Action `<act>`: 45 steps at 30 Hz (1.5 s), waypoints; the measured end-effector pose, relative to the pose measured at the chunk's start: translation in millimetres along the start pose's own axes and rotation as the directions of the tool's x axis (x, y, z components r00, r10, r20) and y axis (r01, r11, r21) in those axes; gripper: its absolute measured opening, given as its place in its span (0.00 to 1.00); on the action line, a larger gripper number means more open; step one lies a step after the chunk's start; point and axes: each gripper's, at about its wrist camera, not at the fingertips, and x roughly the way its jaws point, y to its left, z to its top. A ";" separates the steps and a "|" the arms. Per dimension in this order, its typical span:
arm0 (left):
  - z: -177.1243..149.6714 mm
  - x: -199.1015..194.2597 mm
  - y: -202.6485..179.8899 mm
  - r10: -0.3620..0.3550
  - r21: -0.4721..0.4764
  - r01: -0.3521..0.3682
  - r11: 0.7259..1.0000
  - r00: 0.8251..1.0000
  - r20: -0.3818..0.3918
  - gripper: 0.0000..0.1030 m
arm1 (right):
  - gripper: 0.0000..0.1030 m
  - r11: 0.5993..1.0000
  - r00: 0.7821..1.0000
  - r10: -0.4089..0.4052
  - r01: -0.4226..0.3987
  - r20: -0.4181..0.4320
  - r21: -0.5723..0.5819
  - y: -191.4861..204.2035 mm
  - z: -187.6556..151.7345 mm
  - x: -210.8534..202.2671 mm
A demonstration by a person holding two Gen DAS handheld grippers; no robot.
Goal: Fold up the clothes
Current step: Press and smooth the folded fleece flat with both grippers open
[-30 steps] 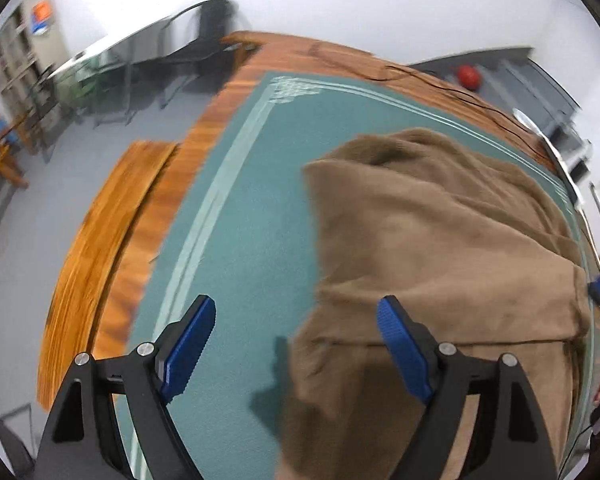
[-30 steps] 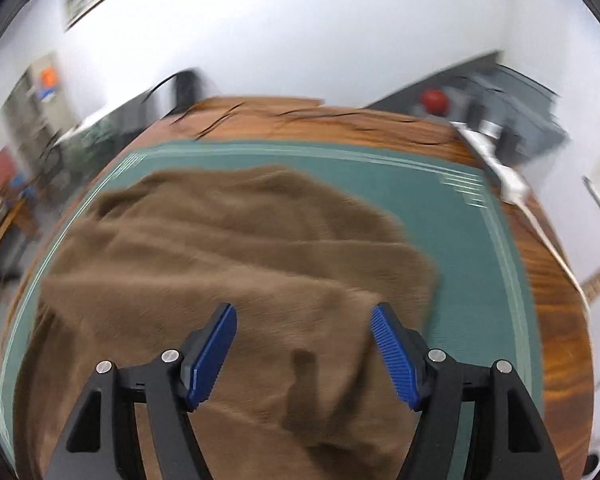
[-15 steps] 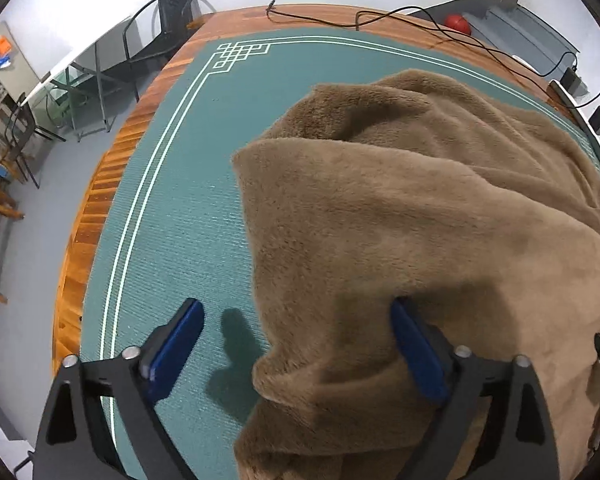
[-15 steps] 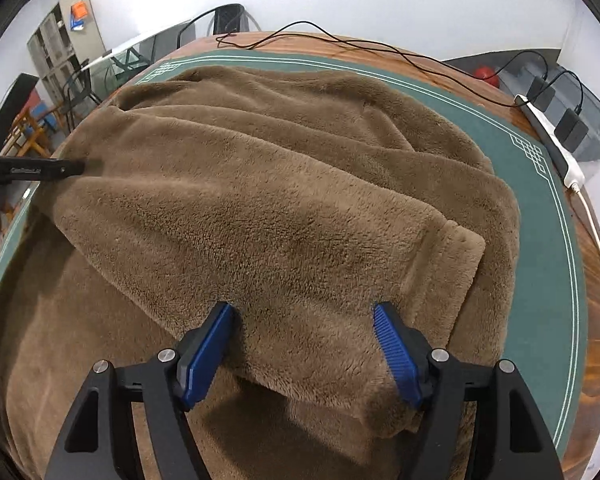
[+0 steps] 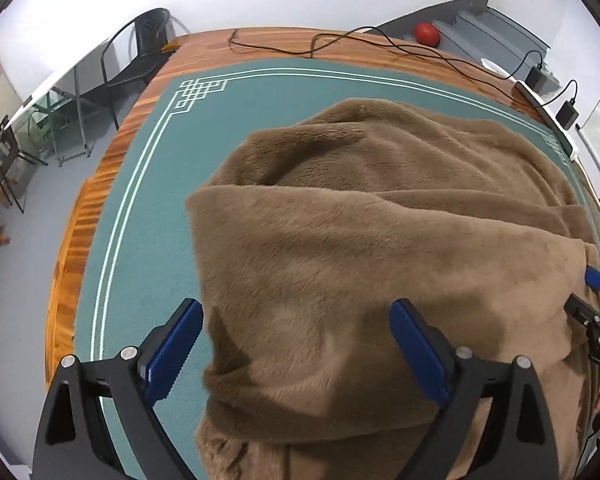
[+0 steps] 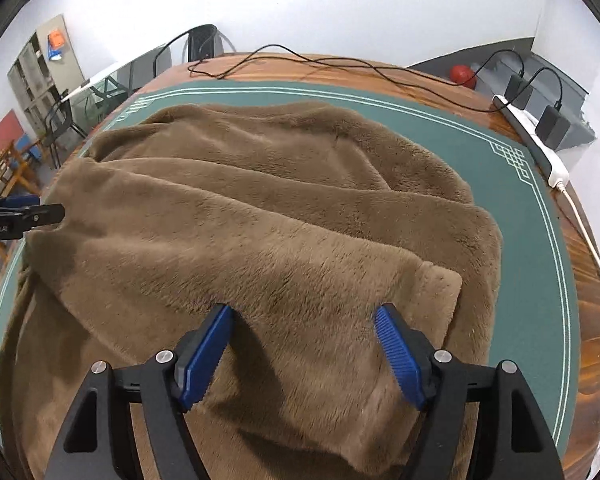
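Note:
A brown fleece garment [image 5: 380, 232] lies on the green mat [image 5: 148, 184], with a folded sleeve layer across its top; it also shows in the right wrist view [image 6: 260, 220]. My left gripper [image 5: 296, 344] is open and empty, its jaws wide apart over the fold's left end. My right gripper [image 6: 300, 344] is open and empty over the sleeve near its cuff [image 6: 432, 300]. The right gripper shows at the far right of the left wrist view [image 5: 596, 304]. The left gripper shows at the left edge of the right wrist view [image 6: 24, 212].
The mat covers a wooden table [image 6: 380, 72]. Black cables [image 5: 340, 44] cross its far edge. A white power strip [image 6: 536, 152] with plugged adapters lies at the right. A black chair [image 5: 140, 52] and a glass table stand beyond. A red ball [image 5: 427, 33] is behind.
Both grippers stayed open and hovering over the garment. The views settled after fast motion and pulled back slightly. The folded layer lies where it was.

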 end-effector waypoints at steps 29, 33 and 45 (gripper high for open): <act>35.7 49.9 32.1 0.018 -0.090 -0.026 0.996 0.996 -0.084 0.96 | 0.94 0.999 0.999 -0.052 0.051 0.016 0.015 -3.3 21.4 34.6; 23.0 18.4 32.0 -0.022 -0.100 0.018 0.995 0.999 -0.042 0.96 | 0.94 0.998 0.998 -0.058 0.058 -0.002 0.023 -2.9 25.3 26.6; -31.1 15.3 -7.0 -0.067 0.003 0.068 0.998 0.996 -0.063 0.96 | 0.96 0.998 1.000 -0.019 0.020 0.012 -0.057 57.9 -21.0 6.2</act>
